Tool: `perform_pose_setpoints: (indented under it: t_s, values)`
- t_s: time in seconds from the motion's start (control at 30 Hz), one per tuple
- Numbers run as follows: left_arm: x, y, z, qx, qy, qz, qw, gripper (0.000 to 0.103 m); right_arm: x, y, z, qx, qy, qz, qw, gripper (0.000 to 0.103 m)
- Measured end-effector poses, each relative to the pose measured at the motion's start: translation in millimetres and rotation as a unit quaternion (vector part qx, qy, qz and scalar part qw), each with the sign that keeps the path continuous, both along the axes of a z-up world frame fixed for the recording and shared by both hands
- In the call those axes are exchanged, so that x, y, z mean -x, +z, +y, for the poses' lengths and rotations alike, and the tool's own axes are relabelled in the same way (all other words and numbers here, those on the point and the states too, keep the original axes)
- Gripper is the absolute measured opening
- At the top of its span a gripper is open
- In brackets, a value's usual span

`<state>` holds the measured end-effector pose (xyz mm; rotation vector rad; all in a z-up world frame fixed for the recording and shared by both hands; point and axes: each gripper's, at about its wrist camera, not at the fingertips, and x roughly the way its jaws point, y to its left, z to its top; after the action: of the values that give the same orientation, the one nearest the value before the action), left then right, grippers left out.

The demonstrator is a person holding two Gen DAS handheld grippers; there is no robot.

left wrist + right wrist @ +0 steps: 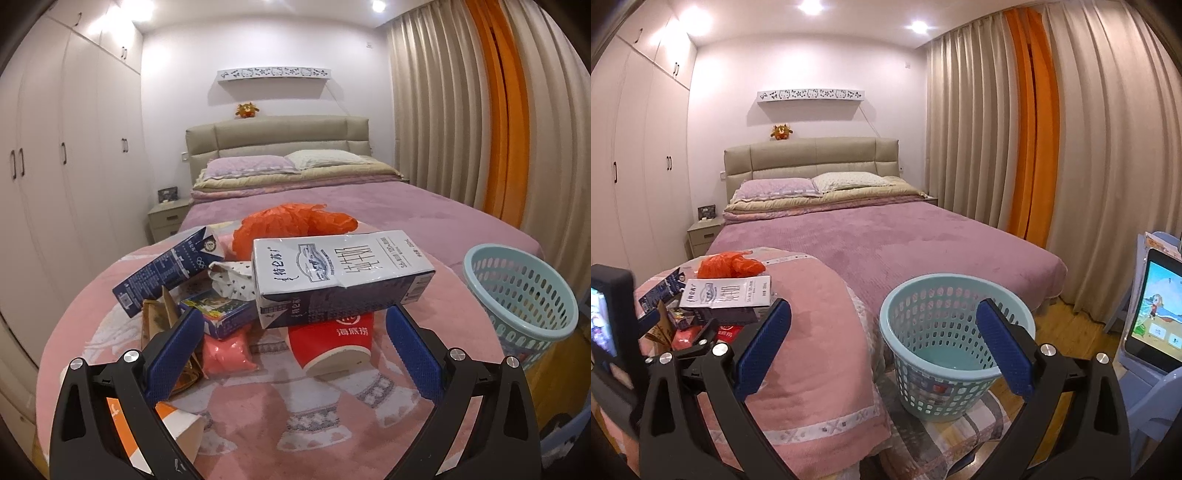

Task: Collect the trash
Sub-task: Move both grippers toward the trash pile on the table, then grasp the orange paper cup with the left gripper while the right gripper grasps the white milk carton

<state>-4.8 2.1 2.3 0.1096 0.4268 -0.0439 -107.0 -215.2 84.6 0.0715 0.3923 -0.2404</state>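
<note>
left claw [293, 330] spread, right claw [884, 328] spread

The milk carton [341, 275] is looking like smooth, shiny paper. The red cup [330, 341] is paper too. The pink blanket [295, 417] is looking soft and fuzzy. The basket [955, 345] is showing smooth plastic with holes.

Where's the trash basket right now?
The light blue basket sits in the right wrist view between the right tool's open fingers, just right of the pink blanket.
</note>
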Motion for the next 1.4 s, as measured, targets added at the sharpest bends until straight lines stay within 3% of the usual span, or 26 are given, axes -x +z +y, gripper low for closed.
perform_pose_setpoints:
  t_s: [0.17, 0.4, 0.53, 0.7, 0.83, 0.93, 1.0, 1.07, 1.27, 1.4]
  values:
    - [1.4, -1.3, -3.9, 0.0, -0.006, 0.003, 1.0, 0.096, -28.5, -14.3, -7.3, -0.007, -0.006, 0.02, 1.0, 0.096]
    - [-1.3, -1.4, 1.6, 0.033, -0.004, 0.022, 0.9992, 0.096, -67.1, -30.1, -18.3, -0.035, -0.001, 0.039, 0.999, 0.096]
    - [7.3, 0.0, -9.8, 0.009, -0.037, 0.033, 0.9987, 0.096, -81.0, -34.4, -16.0, -0.034, 0.002, 0.04, 0.999, 0.096]
    - [36.3, 8.3, 2.2, 0.042, -0.076, 0.034, 0.9956, 0.096, -95.3, -39.5, -8.1, -0.035, 0.014, 0.048, 0.998, 0.095]
    - [55.9, 17.4, 48.4, 0.073, -0.034, 0.049, 0.9955, 0.096, -98.5, -37.2, 3.3, -0.029, 0.038, 0.045, 0.998, 0.093]
    - [51.3, 17.0, 94.7, 0.077, 0.039, 0.087, 0.9925, 0.096, -103.7, -36.0, 14.9, -0.029, 0.066, 0.052, 0.996, 0.086]
    - [47.2, 15.6, 115.2, 0.078, 0.066, 0.114, 0.9883, 0.095, -110.0, -35.5, 26.7, -0.03, 0.095, 0.061, 0.993, 0.072]
    - [46.3, 14.4, 128.3, 0.075, 0.079, 0.134, 0.985, 0.095, -111.7, -31.9, 36.0, -0.041, 0.123, 0.06, 0.99, 0.066]
    - [34.1, -1.7, 129.4, 0.092, 0.045, 0.195, 0.9755, 0.095, -115.8, -22.6, 62.1, -0.034, 0.172, 0.057, 0.983, 0.066]
    - [35.4, -16.5, 115.9, 0.068, 0.041, 0.205, 0.9755, 0.096, -127.7, -19.9, 72.1, -0.016, 0.195, 0.066, 0.979, 0.069]
